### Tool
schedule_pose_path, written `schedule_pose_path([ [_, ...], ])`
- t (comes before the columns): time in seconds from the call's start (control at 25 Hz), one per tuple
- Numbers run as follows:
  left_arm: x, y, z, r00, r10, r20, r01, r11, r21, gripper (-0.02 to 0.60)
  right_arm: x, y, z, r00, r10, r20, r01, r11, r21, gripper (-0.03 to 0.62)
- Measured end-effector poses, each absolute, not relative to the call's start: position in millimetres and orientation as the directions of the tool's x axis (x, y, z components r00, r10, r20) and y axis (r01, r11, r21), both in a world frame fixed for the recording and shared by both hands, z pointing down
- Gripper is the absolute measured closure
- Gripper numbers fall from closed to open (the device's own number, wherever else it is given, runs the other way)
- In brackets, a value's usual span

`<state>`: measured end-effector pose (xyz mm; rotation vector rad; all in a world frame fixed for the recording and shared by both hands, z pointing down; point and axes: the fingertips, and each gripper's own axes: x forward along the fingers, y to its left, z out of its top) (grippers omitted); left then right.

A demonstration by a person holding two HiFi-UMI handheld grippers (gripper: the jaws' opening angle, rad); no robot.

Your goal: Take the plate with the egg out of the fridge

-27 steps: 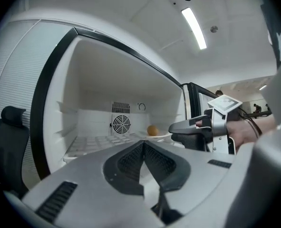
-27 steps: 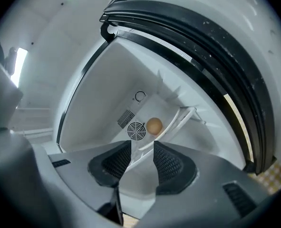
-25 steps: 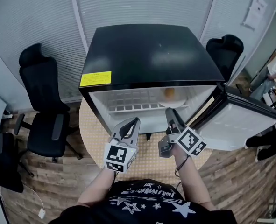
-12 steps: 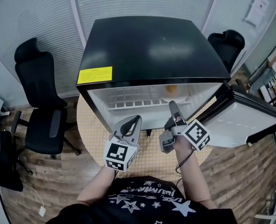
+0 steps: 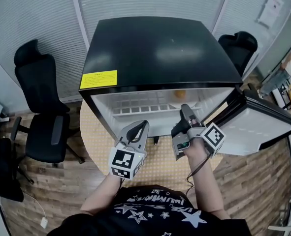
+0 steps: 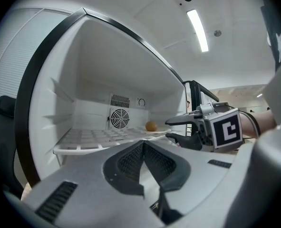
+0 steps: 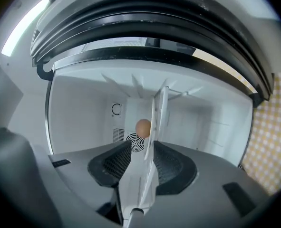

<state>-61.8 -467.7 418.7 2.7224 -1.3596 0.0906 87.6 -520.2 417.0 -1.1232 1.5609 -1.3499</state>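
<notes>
An open black fridge (image 5: 160, 48) stands on a checked round table (image 5: 98, 132). The left gripper (image 5: 143, 126), jaws pressed together and empty, hangs before the shelf (image 6: 92, 137). The right gripper (image 5: 185, 110), jaws spread, sits at the rim of the plate (image 7: 153, 122) on the shelf's right side. The egg (image 7: 142, 127) lies on the plate.

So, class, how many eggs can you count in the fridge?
1. The egg sits on the white plate, on the right side of the shelf in the fridge. Below the shelf is unseen, so more may be hidden.
</notes>
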Motion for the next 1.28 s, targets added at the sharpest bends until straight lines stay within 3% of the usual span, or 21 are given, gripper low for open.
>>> schedule_pose_path([
  [0.6, -56.7, -464.7, 424.2, 0.609, -0.785, 0.111, -0.793, -0.608, 0.049, 0.574, 92.3, -528.7, 414.4, -0.277, -0.961, -0.015, -0.067, 0.035, -0.997, 0.462],
  [0.8, -59.0, -464.8, 425.6, 0.604, -0.789, 0.112, -0.797, -0.601, 0.064, 0.574, 94.8, -532.2, 423.1, -0.255, -0.966, 0.037, -0.098, -0.012, -0.995, 0.543],
  [1.28, -61.5, -462.0, 427.1, 0.597, -0.794, 0.113, -0.802, -0.592, 0.077, 0.574, 103.1, -519.5, 431.0, -0.188, -0.982, 0.022, 0.02, -0.026, -0.999, 0.559],
])
